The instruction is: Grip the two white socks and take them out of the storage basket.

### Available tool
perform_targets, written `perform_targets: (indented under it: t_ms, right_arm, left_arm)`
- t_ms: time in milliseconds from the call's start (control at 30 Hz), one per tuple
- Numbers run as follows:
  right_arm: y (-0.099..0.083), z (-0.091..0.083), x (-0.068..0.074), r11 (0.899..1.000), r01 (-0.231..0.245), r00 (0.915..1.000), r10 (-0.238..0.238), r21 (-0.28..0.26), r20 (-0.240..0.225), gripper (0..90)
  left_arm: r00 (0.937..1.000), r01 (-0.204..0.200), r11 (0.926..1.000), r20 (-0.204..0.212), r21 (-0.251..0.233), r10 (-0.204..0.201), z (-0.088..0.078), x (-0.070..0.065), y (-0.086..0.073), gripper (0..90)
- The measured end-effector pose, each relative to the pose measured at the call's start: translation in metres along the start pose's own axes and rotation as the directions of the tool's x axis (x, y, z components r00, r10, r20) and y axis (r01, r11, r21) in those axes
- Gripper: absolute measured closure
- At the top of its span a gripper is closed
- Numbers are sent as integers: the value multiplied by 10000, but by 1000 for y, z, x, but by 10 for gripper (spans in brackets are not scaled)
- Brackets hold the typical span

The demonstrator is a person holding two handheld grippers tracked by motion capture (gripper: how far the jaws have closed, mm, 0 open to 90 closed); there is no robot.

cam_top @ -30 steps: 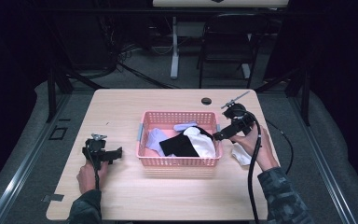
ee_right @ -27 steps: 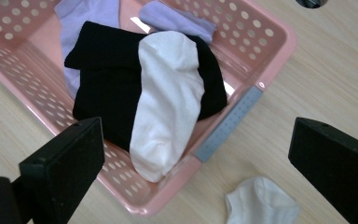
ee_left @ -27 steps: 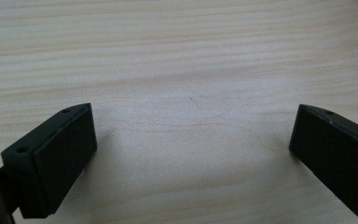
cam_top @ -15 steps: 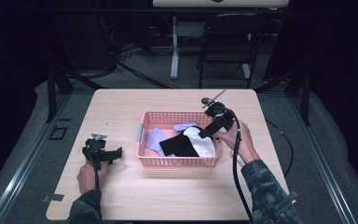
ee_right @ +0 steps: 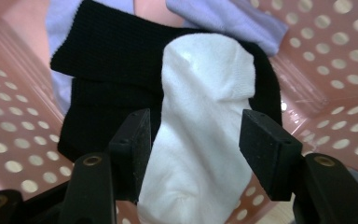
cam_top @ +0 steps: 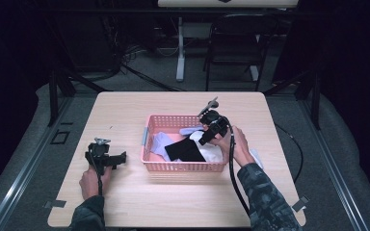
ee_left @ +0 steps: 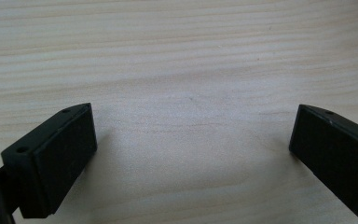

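My left gripper (cam_top: 107, 159) rests on the wooden table (cam_top: 125, 202) at nine o'clock of the pink basket (cam_top: 183, 166), jaws spread wide over bare wood. My right gripper (ee_right: 193, 140) hangs inside the basket, jaws released, straddling a white sock (ee_right: 205, 116) lying across a black sock (ee_right: 107, 84); lavender socks (ee_right: 223, 18) lie beyond at twelve.

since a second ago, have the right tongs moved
Yes. The right tongs came in from beyond the pink basket's right edge and now hang open over the white sock inside it. The basket stayed put.
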State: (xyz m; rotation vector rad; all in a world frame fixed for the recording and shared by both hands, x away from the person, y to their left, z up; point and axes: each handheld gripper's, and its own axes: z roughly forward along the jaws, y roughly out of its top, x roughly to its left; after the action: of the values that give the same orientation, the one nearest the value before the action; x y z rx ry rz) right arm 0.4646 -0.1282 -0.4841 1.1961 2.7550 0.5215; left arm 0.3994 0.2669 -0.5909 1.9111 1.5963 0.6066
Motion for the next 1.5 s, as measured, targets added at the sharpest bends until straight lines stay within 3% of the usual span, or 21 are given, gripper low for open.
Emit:
perform_targets:
  t_ms: [267, 500, 633, 700, 800, 833, 900, 1033, 1367, 1500]
  right_arm:
    - [0, 20, -1, 9972, 218, 9998, -217, 712, -22, 515]
    - [1, 23, 0, 9951, 228, 9993, -255, 962, 267, 715]
    - [-1, 24, -4, 9953, 191, 9997, -207, 949, 165, 838]
    - [-2, 22, -4, 9964, 61, 9999, -71, 842, 112, 855]
    - [-3, 15, -3, 9982, 68, 9999, -74, 600, 94, 860]
    - [-5, 14, -1, 9995, -179, 9998, 178, 244, 33, 860]
    - [-4, 3, -2, 9994, 8, 10000, -11, 343, 87, 860]
    - [-4, -15, 0, 9997, -98, 9999, 99, -236, 48, 861]
    - [3, -61, 7, 9933, 13, 9999, -1, -1152, 108, 864]
    - [5, -71, 9, 9914, 67, 9999, -54, -1304, 105, 864]
  left_arm:
    - [10000, -3, 10000, 4, -1, 3, 0, 0, 0, 6]
    - [10000, -5, 10000, 2, -1, 5, 0, 0, 0, 7]
    - [10000, -4, 10000, 4, -1, 4, 0, 0, 0, 7]
    - [10000, -6, 10000, 4, 0, 6, 0, 0, 0, 7]
    - [10000, -9, 10000, 2, 2, 9, 0, 0, 0, 7]
    - [10000, -6, 10000, 4, 0, 6, 0, 0, 0, 7]
    - [10000, -13, 10000, 4, 1, 13, 0, 0, 0, 7]
    - [10000, -16, 10000, 3, 2, 16, 0, 0, 0, 7]
    - [10000, -21, 10000, 3, 5, 21, 0, 0, 0, 7]
    - [10000, -9, 10000, 6, 4, 9, 0, 0, 0, 7]
